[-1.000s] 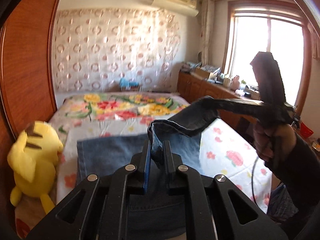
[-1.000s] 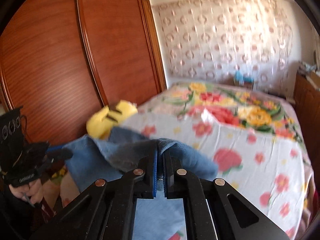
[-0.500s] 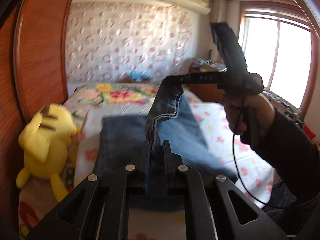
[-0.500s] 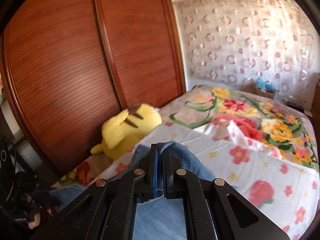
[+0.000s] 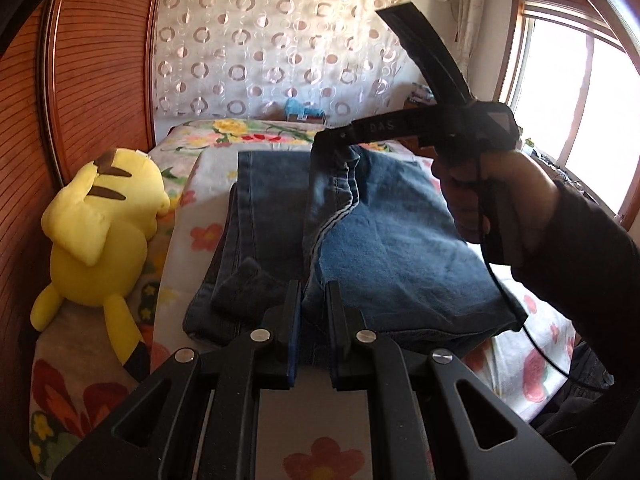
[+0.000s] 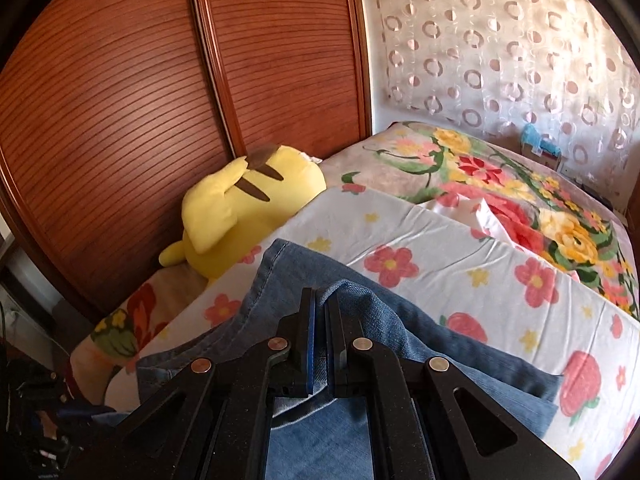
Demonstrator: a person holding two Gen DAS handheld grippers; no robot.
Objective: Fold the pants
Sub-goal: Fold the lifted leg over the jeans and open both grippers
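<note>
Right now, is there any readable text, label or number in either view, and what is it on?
"DAS": pale letters on the black body of the right gripper, seen in the left wrist view.
Nothing else readable: the jeans, plush and bedsheet carry no legible text.

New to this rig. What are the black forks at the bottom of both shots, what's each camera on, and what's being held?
No robot here: a person holds a two-finger gripper in each hand, with a fisheye camera on each looking along its fingers. The forks are those fingers. One picture is from the left gripper, the other from the right gripper. Both are shut on blue jeans, lifting one edge above the rest lying on a floral bed. The left view also shows the person's right hand gripping its handle. A yellow plush toy lies beside the jeans.
</note>
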